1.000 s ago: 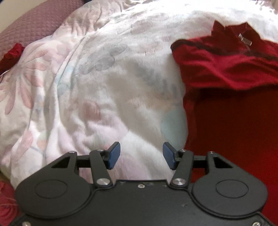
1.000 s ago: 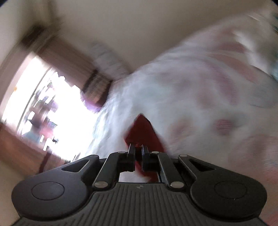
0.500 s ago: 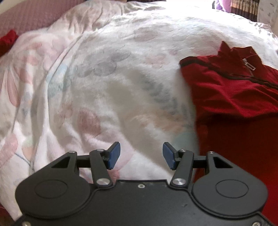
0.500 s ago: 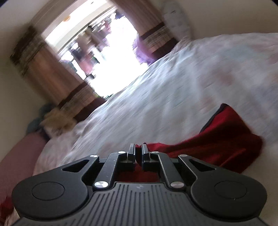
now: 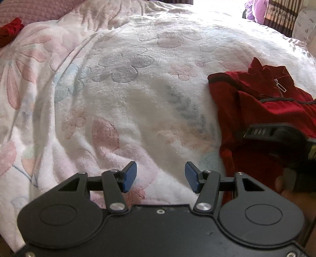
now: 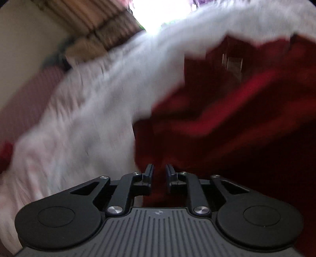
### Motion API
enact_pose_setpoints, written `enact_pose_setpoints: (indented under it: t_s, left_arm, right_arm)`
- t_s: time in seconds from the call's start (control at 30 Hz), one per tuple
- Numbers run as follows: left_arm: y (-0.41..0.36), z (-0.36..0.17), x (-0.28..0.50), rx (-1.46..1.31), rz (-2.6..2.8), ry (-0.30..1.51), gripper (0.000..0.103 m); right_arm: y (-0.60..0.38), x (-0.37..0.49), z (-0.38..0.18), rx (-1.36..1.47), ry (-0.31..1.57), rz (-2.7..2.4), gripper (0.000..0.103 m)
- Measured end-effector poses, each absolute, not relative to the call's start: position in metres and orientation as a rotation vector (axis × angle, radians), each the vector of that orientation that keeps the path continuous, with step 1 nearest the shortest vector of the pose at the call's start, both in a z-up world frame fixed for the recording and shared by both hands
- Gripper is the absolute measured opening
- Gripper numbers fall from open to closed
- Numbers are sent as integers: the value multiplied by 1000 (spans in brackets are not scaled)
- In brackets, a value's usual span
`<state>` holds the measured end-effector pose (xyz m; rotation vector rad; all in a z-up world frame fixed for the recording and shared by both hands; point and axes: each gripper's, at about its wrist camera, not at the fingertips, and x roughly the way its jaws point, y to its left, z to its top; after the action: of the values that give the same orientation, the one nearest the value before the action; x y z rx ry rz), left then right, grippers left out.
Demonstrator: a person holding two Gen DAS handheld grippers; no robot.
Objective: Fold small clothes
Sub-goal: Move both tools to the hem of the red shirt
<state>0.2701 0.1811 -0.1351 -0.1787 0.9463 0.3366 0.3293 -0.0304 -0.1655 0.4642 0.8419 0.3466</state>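
Note:
A small red zip-collar top [image 5: 262, 102] lies on the floral blanket at the right of the left wrist view, collar and silver zip pull toward the far side. My left gripper [image 5: 160, 177] is open and empty, over bare blanket to the left of the top. My right gripper [image 6: 159, 174] hangs low over the red top [image 6: 227, 122]. Its jaws stand a narrow gap apart with red cloth showing between them. The view is blurred and I cannot tell whether they pinch the cloth. Its black body also shows over the top in the left wrist view [image 5: 276, 136].
The white and pink floral blanket [image 5: 118, 94] covers the bed. A mauve quilted pillow [image 5: 29, 9] and another red cloth [image 5: 9, 29] lie at the far left. Curtains and a bright window [image 5: 280, 13] are at the far right.
My right gripper swung down from facing the window to close over the red top, its jaws parting slightly. My left gripper drew back leftward, so the top shifted right in its view.

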Motion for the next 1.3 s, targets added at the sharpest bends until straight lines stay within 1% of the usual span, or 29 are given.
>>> enact_pose_setpoints:
  t_s: [0.1,0.17,0.23,0.27,0.33,0.47,0.53,0.67,0.73,0.9,0.97,1.0,1.07,1.17,1.3]
  left_arm:
    - [182,-136,271,-185,338,950,55]
    - [183,-136,272,-188,338,952,55]
    - [182,-136,273,-185,334,952,55]
    - [181,-136,273,-183,332,952,55]
    - [181,-136,274,-179,327,954,56]
    - [179,-135,271,-180,315,953,56]
    - [177,-131,265,-185,297,954,56]
    - [166,-122,239,-213,267,943,56]
    - [155,-117,219,-210,253,940,56]
    - [125,-116,165,-177,227,965,56]
    - [114,-122,145,-172,218,1002,56]
    - [111,-126,135,-183,209,1024,56]
    - [106,-136,120,-222,177,1070,56]
    - [98,-152,107,-241,150,1123,56]
    - [90,-157,110,-196,155,1143,56]
  right_arm:
    - [-22,316,-184,443,902,342,16]
    - [-31,312,-178,486,892,365,20]
    - [-43,313,-174,547,909,395,35]
    - [-50,312,-170,576,922,413,37]
    - [-60,308,-158,581,912,434,40]
    - [-70,300,-115,483,838,493,42]
    - [-93,285,-92,450,800,499,49]
    - [-154,255,-63,444,758,439,58]
    - [-181,241,-59,423,776,400,59]
    - [-248,191,-54,243,813,269,59]
    - [-274,167,-55,178,821,199,62]
    - [-279,160,-58,163,829,170,65]
    - [-299,143,-63,163,856,117,66]
    - [-317,125,-75,151,888,82,66]
    - [-327,111,-94,73,921,-1,67]
